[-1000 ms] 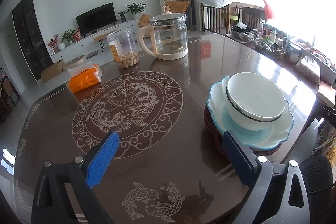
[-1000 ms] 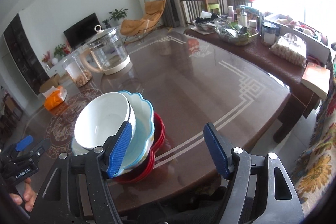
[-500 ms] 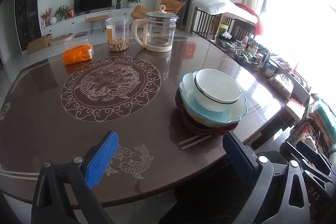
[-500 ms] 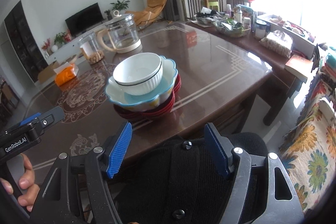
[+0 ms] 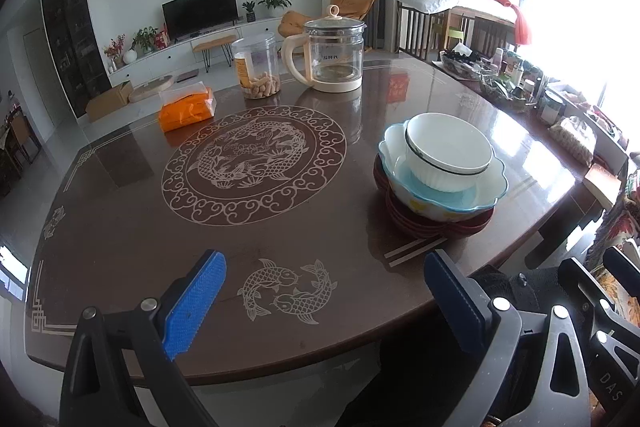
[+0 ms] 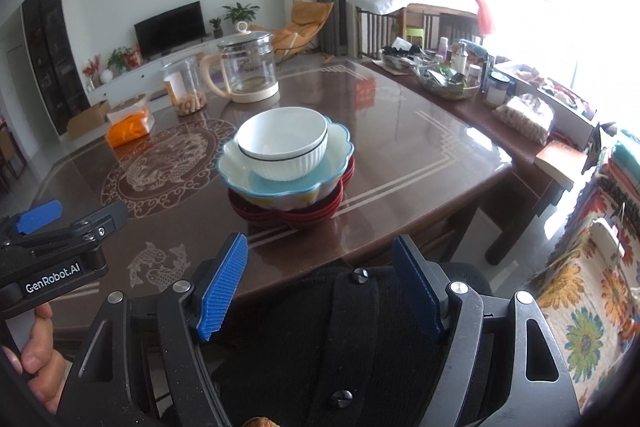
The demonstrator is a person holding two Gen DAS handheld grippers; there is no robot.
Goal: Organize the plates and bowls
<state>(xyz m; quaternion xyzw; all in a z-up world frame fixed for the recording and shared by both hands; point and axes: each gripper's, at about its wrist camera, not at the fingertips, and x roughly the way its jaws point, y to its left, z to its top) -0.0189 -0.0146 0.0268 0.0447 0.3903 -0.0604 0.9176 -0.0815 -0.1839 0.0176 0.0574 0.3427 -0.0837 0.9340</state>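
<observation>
Right wrist: white bowl (empty) in scalloped bowl

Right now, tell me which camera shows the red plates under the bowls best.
The right wrist view: the red plates sit near centre, their stacked rims showing below the blue bowl. The left wrist view shows them off to the right, mostly hidden by that bowl.

Both cameras look forward across the shiny brown table from its near edge. Both see the stacked white, blue and red bowls.
</observation>
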